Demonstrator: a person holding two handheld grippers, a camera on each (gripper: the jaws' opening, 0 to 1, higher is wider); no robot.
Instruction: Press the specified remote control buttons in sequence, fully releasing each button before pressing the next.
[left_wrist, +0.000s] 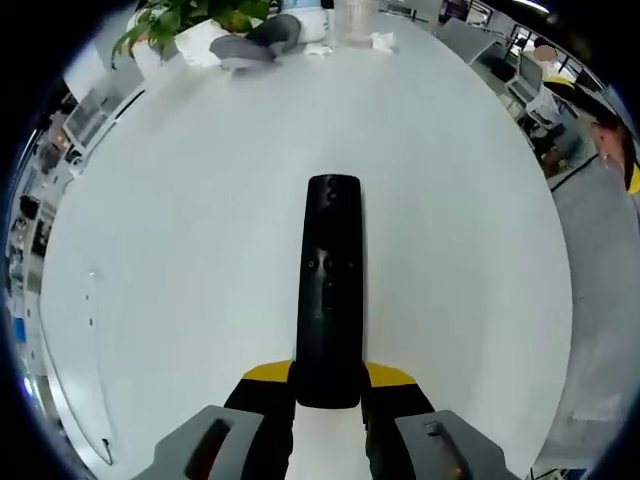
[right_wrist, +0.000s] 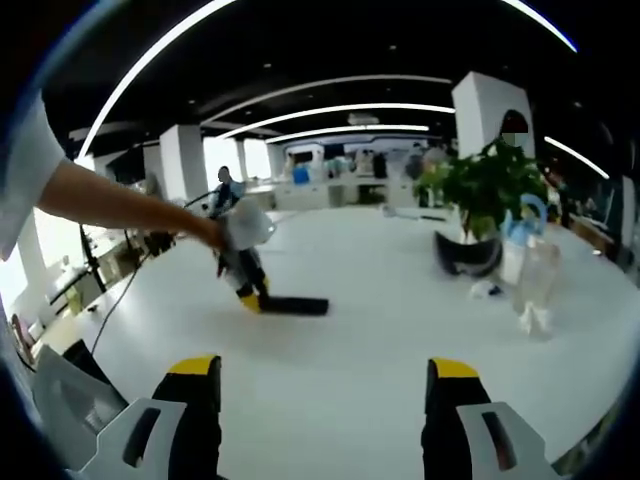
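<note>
- The left gripper (left_wrist: 328, 395) is closed on the near end of the black remote (left_wrist: 331, 285), which lies flat on the white table (left_wrist: 180, 250) and points away from the jaws.
- The right gripper (right_wrist: 325, 400) hangs above the table, jaws wide apart, holding nothing.
- In the right gripper view the remote (right_wrist: 292, 305) lies well ahead, with the left gripper (right_wrist: 248, 290) at its end.
- A plant (right_wrist: 480, 185) and a bottle (right_wrist: 535, 275) stand at the far side.

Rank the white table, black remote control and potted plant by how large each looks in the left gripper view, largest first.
1. White table, spanning most of the view.
2. Black remote control, held between the left gripper's jaws, so nearness enlarges it.
3. Potted plant, small at the far edge; distance shrinks it, so true size is unsure.
</note>
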